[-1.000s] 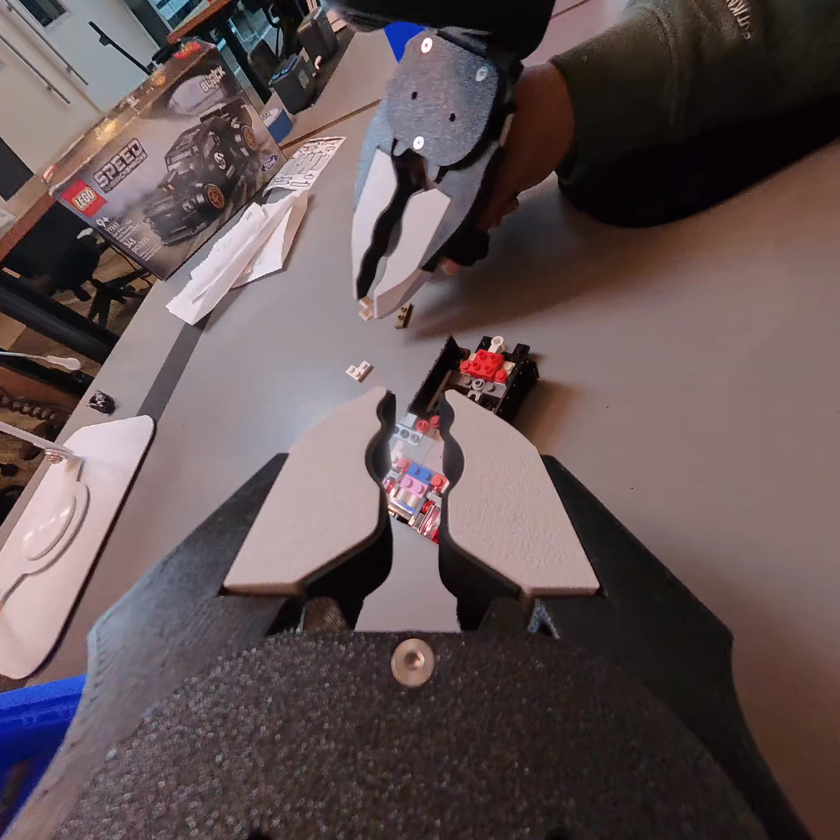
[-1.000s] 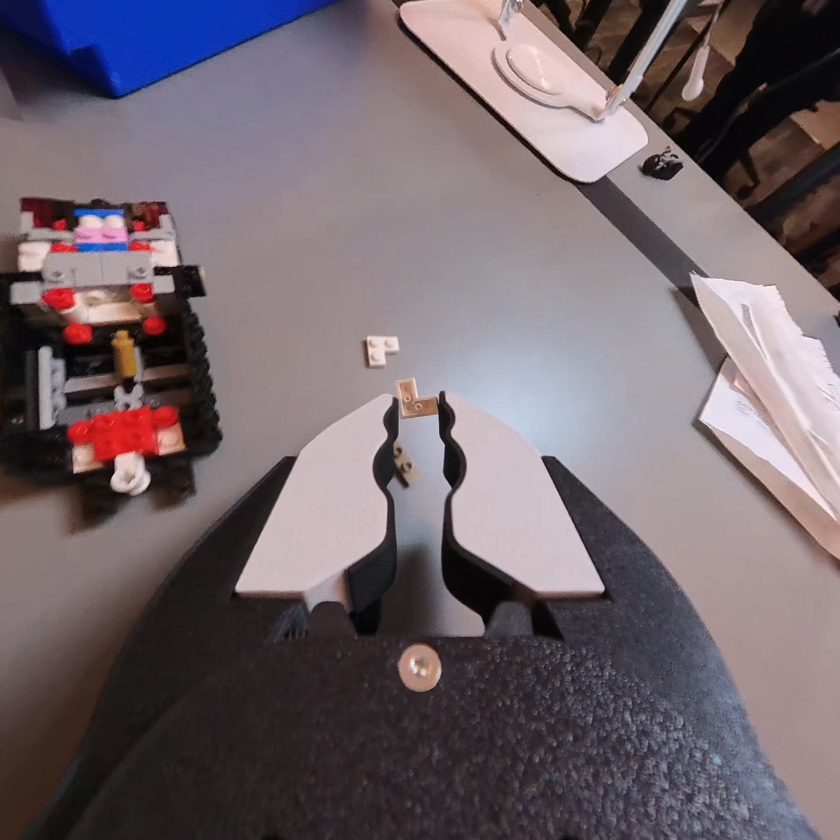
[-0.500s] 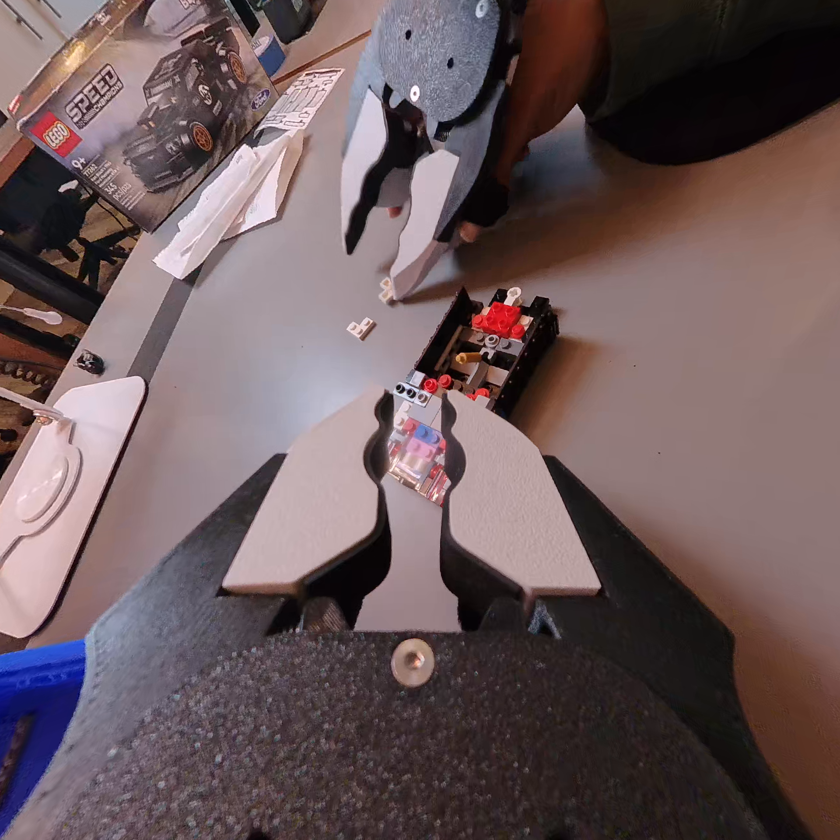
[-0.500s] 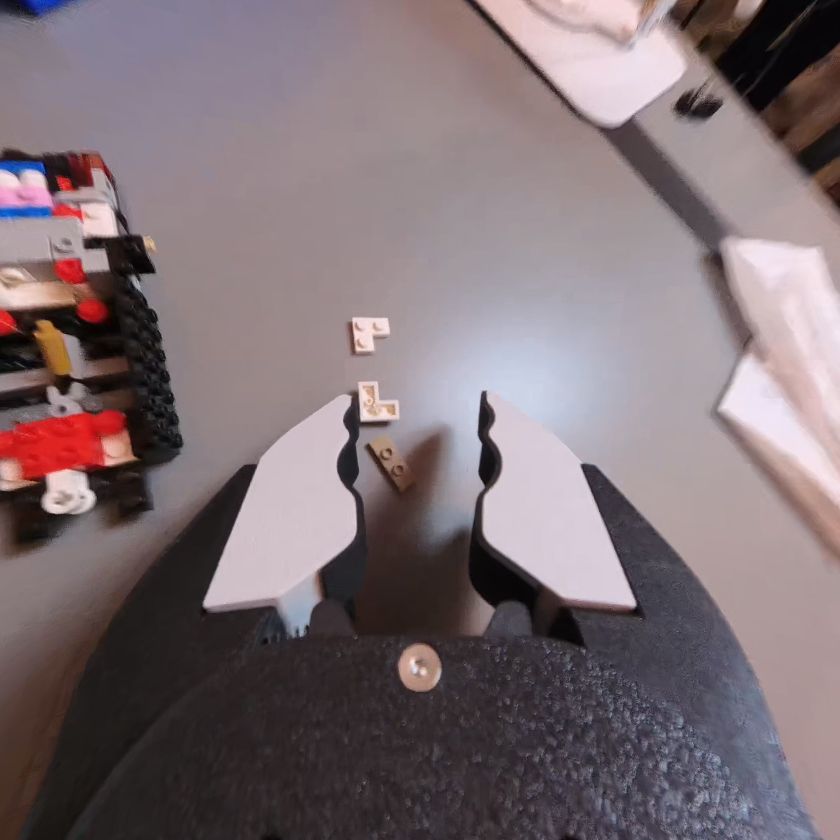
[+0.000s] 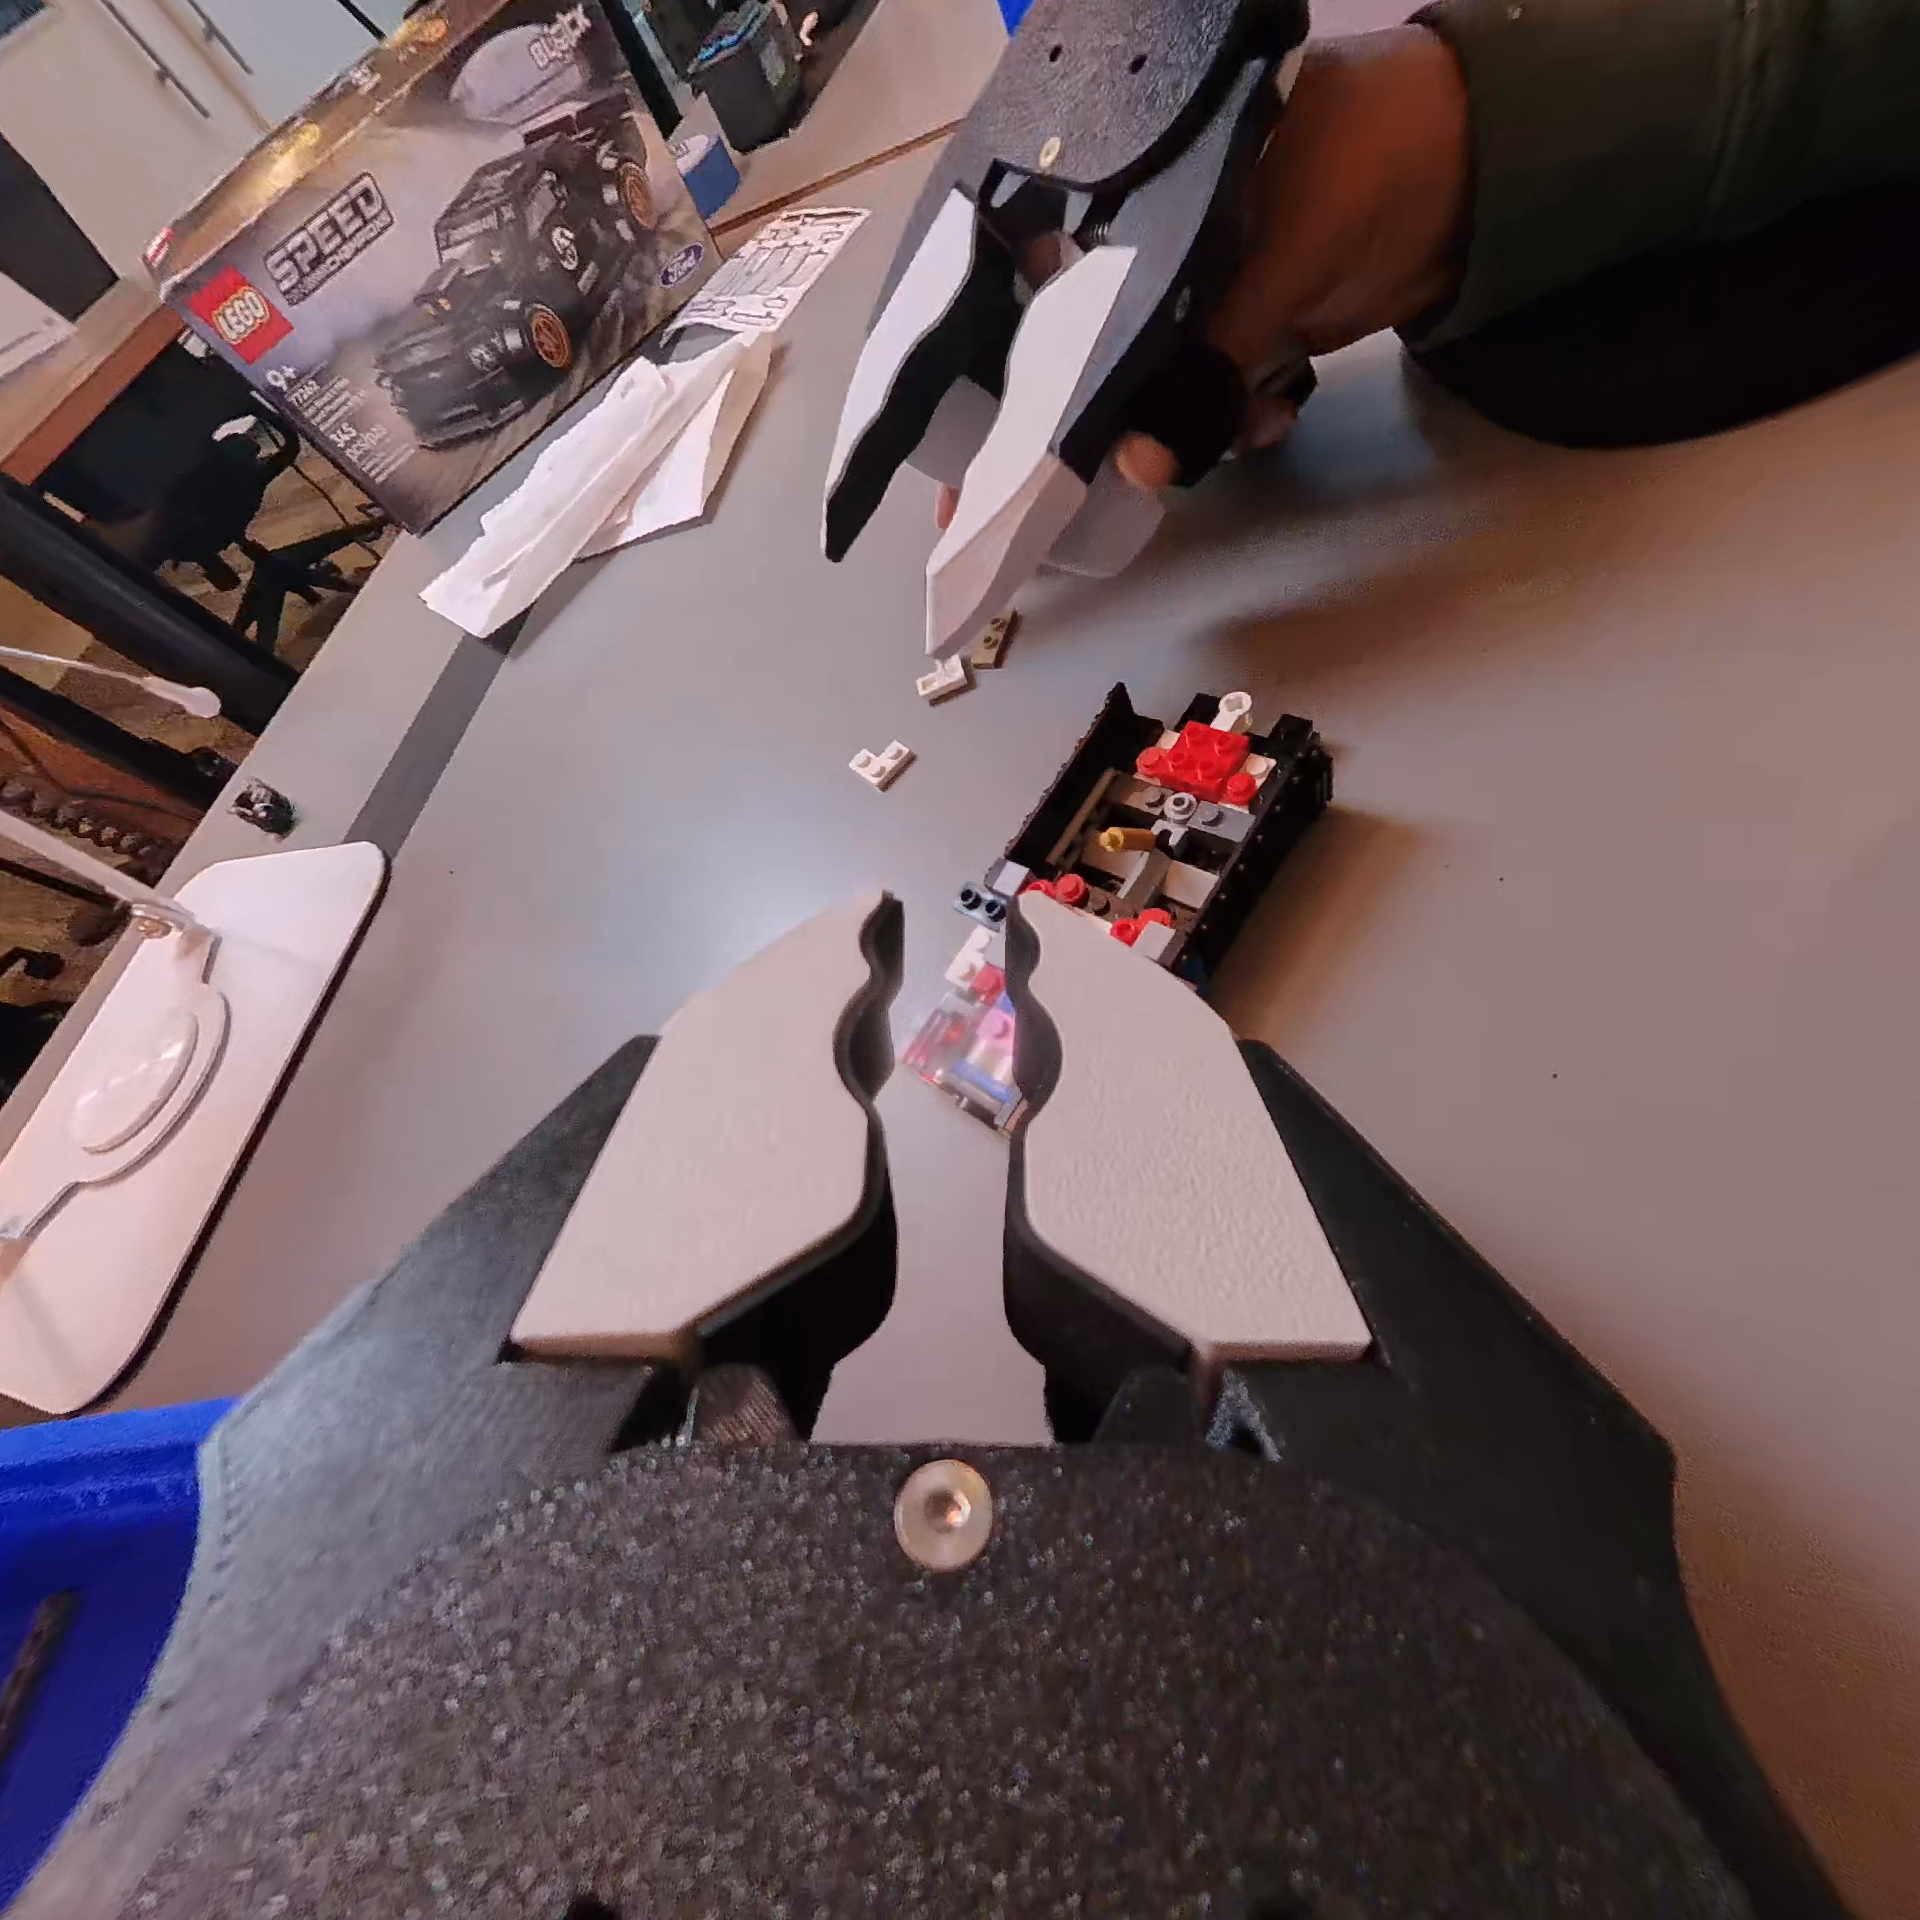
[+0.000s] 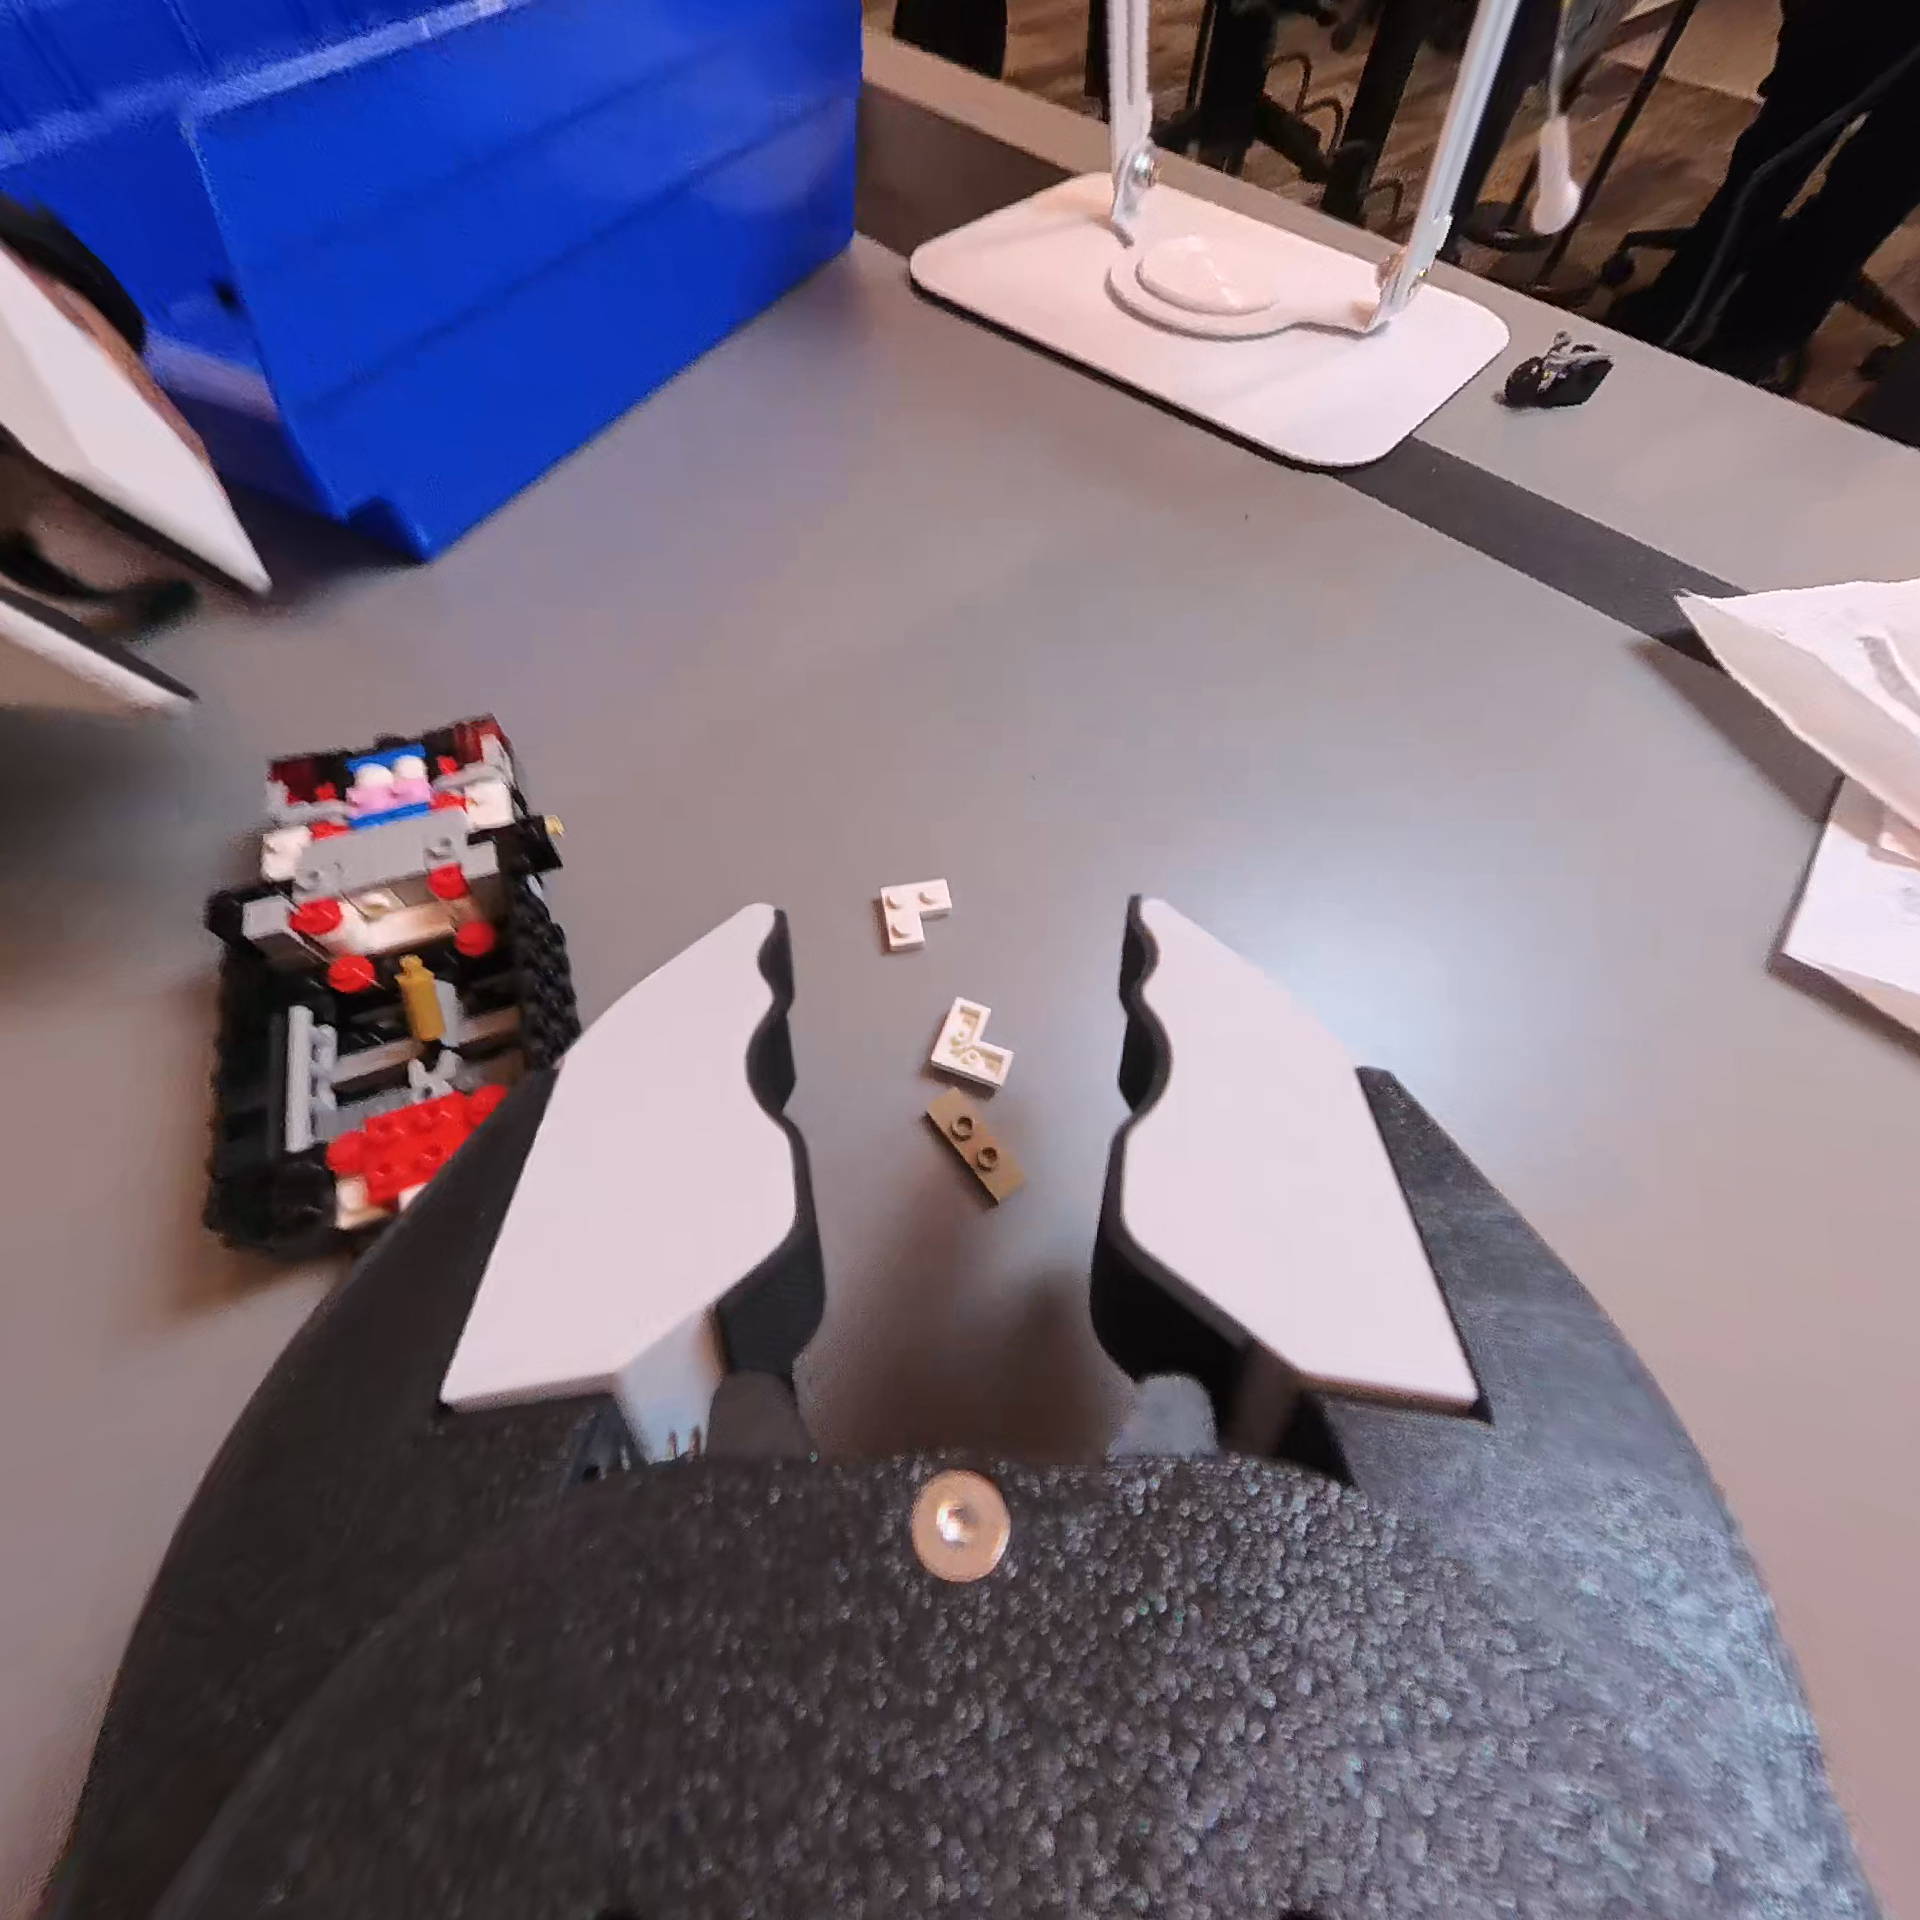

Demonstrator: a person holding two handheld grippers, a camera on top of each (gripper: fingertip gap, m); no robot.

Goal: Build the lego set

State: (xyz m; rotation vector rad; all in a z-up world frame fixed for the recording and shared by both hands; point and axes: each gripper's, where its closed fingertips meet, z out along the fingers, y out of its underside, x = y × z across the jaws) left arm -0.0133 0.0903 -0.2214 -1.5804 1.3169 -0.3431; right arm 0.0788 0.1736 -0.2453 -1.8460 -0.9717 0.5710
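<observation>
Left wrist view rides low behind its own fingers, facing twelve o'clock across the grey table [image 5: 1558, 1039]. Right wrist view looks down steeply, closer in. They face each other (near enough), both catching the half-built car [image 5: 1174, 821] [image 6: 384, 987] and loose white plates [image 6: 914, 914].

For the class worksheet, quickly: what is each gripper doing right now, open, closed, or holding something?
Left gripper: jaws slightly apart, holding nothing, just short of the lego car.
Right gripper: wide open, empty, over the tan plate.

Grey table [image 6: 1143, 665] — lego car [image 6: 384, 987], three loose plates [image 6: 971, 1039], papers [image 5: 613, 478], box [image 5: 436, 260].
</observation>
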